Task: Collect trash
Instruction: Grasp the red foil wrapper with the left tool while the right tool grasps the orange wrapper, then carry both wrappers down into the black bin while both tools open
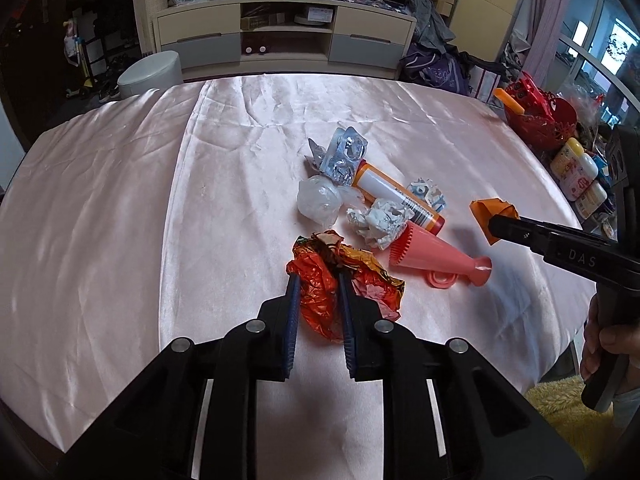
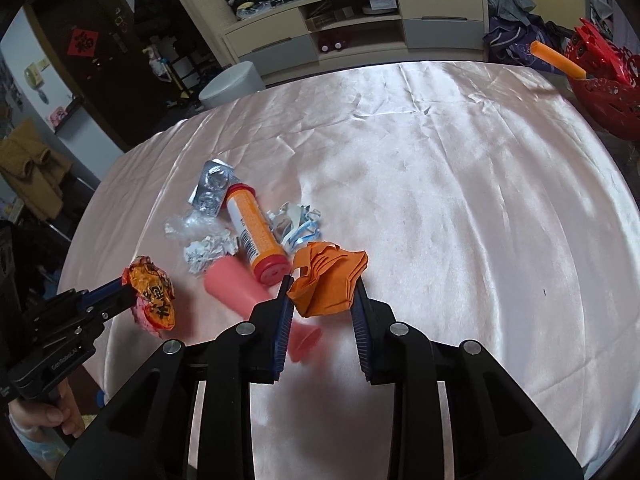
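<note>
My left gripper point(image 1: 318, 278) is shut on a crumpled orange-red foil wrapper point(image 1: 320, 304), seen from the side as the foil wrapper point(image 2: 154, 294) in the left gripper point(image 2: 130, 286). The right gripper point(image 2: 323, 280) is shut on a crumpled orange paper point(image 2: 328, 278); in the left wrist view the same orange paper point(image 1: 486, 210) sits at the right gripper point(image 1: 494, 226) tip. Between them on the pink cloth lie a pink cone-shaped piece point(image 1: 436, 258), an orange tube point(image 1: 400, 196), silver blister packs point(image 1: 342, 154), a clear plastic ball point(image 1: 320, 200) and crumpled white paper point(image 1: 378, 220).
The pink satin cloth point(image 1: 160, 200) covers the table. A red basket point(image 1: 540, 120) and bottles point(image 1: 576, 168) stand past the right edge. A grey stool point(image 1: 150, 72) and a TV cabinet point(image 1: 284, 36) lie beyond the far edge. A person's hand point(image 1: 608, 344) grips the right handle.
</note>
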The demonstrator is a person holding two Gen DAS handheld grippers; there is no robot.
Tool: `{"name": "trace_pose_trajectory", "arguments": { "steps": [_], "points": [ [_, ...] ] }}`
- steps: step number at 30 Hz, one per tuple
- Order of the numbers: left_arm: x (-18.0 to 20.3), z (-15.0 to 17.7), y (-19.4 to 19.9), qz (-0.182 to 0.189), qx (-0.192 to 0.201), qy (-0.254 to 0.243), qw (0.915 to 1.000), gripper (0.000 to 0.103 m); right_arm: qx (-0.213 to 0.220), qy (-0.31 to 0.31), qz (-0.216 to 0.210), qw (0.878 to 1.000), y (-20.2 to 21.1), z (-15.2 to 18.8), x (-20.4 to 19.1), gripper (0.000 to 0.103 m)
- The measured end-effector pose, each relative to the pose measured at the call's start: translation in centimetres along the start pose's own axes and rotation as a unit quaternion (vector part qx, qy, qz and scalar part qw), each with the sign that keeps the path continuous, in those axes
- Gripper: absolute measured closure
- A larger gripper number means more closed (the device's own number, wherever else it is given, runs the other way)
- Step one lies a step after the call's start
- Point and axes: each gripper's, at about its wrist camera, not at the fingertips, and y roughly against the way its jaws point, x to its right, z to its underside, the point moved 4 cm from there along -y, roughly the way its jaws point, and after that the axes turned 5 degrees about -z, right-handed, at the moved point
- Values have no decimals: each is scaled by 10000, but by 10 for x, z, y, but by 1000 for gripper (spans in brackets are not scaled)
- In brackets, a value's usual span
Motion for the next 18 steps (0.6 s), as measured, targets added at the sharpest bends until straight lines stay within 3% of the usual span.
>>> {"name": "trace_pose_trajectory", "arguments": {
  "steps": [6, 18],
  "points": [
    [9, 27, 34, 143, 118, 12, 9998, 85, -3, 87, -113, 9999, 26, 33, -17, 74],
    [38, 112, 85, 404, 76, -46, 9991, 85, -143, 610, -238, 9978, 67, 124, -59, 74]
  ]
}}
